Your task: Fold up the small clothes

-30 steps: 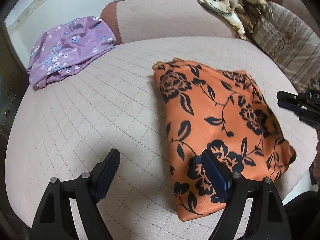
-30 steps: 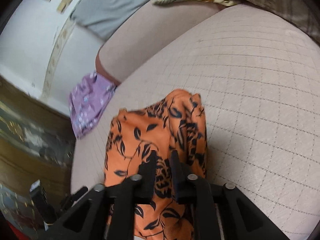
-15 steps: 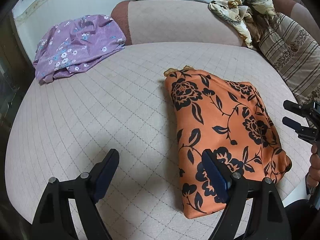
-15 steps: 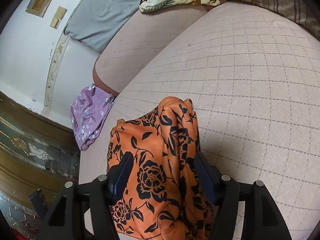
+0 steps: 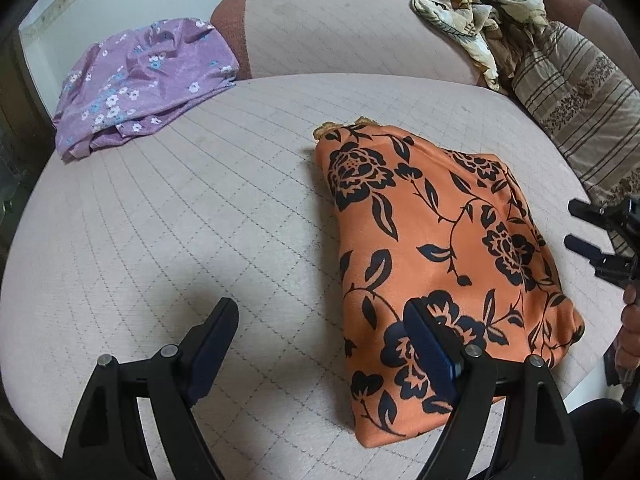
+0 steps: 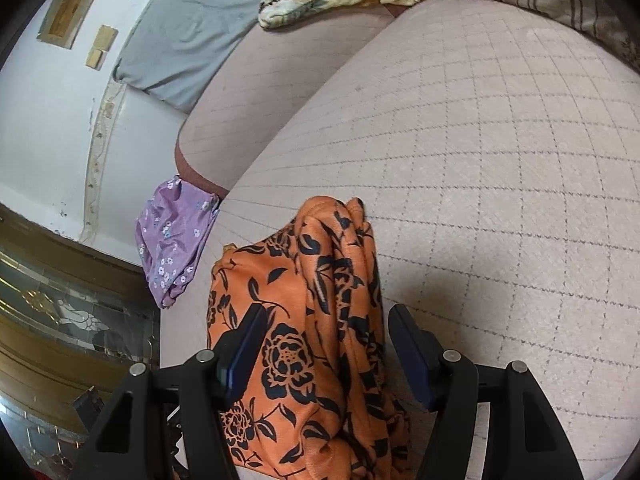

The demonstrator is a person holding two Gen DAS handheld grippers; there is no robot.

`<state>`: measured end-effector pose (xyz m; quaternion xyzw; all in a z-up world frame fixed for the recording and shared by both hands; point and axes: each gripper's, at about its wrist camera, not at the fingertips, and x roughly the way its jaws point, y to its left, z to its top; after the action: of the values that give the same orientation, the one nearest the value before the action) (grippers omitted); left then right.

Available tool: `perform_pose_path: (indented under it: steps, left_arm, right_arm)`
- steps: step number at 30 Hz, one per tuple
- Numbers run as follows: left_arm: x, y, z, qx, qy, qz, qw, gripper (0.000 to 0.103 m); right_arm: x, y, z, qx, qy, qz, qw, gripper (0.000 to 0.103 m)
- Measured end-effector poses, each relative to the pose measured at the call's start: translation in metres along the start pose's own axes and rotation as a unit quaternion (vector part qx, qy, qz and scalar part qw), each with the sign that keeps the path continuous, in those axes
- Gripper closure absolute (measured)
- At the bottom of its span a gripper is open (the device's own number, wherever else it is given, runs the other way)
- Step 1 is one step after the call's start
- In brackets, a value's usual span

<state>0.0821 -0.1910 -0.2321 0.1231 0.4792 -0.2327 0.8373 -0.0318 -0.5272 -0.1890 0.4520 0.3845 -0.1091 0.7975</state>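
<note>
A purple floral garment (image 5: pixel 140 84) is set aside at the far left of the quilted cushion (image 5: pixel 200 208). The left claw (image 5: pixel 320 356) is held apart, empty. The folded orange floral garment (image 5: pixel 440 248) is left lying mid-cushion, straddled unpinched by the right claw (image 6: pixel 324 356), also apart.

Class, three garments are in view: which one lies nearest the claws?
The orange garment with black flowers, lying folded just ahead of both claws. The purple floral one and the cream patterned one lie farther off.
</note>
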Motion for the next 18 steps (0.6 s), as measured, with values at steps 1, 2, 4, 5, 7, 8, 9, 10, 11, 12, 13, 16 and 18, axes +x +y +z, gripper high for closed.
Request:
perform_pose_path:
  steps: [1, 2, 4, 5, 7, 8, 9, 10, 11, 12, 13, 16, 18]
  left_arm:
    - [0.002, 0.002, 0.002, -0.006, 0.0, -0.009, 0.9999, 0.018]
    - [0.003, 0.003, 0.004, -0.012, 0.0, -0.016, 0.9998, 0.018]
    - [0.008, 0.005, 0.009, -0.025, 0.0, -0.029, 0.9993, 0.018]
    - [0.01, 0.006, 0.011, -0.03, 0.0, -0.034, 0.999, 0.018]
    - [0.014, 0.007, 0.015, -0.04, -0.001, -0.048, 0.9981, 0.018]
    - [0.018, 0.007, 0.017, -0.045, 0.001, -0.059, 0.9973, 0.018]
    - [0.02, 0.007, 0.017, -0.048, 0.004, -0.067, 0.9966, 0.018]
    - [0.023, 0.007, 0.018, -0.052, 0.008, -0.079, 0.9955, 0.018]
    - [0.026, 0.007, 0.019, -0.055, 0.011, -0.088, 0.9945, 0.018]
    - [0.03, 0.006, 0.019, -0.06, 0.016, -0.094, 0.9937, 0.018]
    - [0.035, 0.006, 0.018, -0.064, 0.022, -0.097, 0.993, 0.018]
    - [0.046, 0.005, 0.015, -0.071, 0.039, -0.107, 0.991, 0.018]
    - [0.053, 0.004, 0.011, -0.072, 0.047, -0.115, 0.9897, 0.018]
  right_arm:
    - [0.001, -0.002, 0.0, 0.004, 0.002, 0.0, 1.0, 0.036]
    - [0.002, -0.005, 0.001, 0.008, 0.005, -0.001, 1.0, 0.036]
    - [0.004, -0.009, 0.002, 0.011, 0.01, -0.006, 1.0, 0.036]
    - [0.005, -0.011, 0.003, 0.014, 0.011, -0.008, 1.0, 0.036]
    - [0.008, -0.015, 0.005, 0.022, 0.015, -0.006, 1.0, 0.036]
    - [0.009, -0.017, 0.005, 0.026, 0.02, -0.004, 0.999, 0.036]
    - [0.011, -0.019, 0.006, 0.029, 0.024, -0.005, 0.999, 0.036]
    - [0.011, -0.02, 0.006, 0.03, 0.023, -0.008, 0.999, 0.036]
    - [0.011, -0.021, 0.007, 0.03, 0.02, -0.011, 0.999, 0.036]
    - [0.01, -0.022, 0.008, 0.031, 0.017, -0.012, 0.999, 0.036]
    - [0.009, -0.023, 0.008, 0.035, 0.016, -0.009, 0.999, 0.036]
    - [0.014, -0.026, 0.009, 0.045, 0.026, 0.004, 0.999, 0.036]
    - [0.022, -0.024, 0.008, 0.045, 0.043, 0.007, 0.998, 0.036]
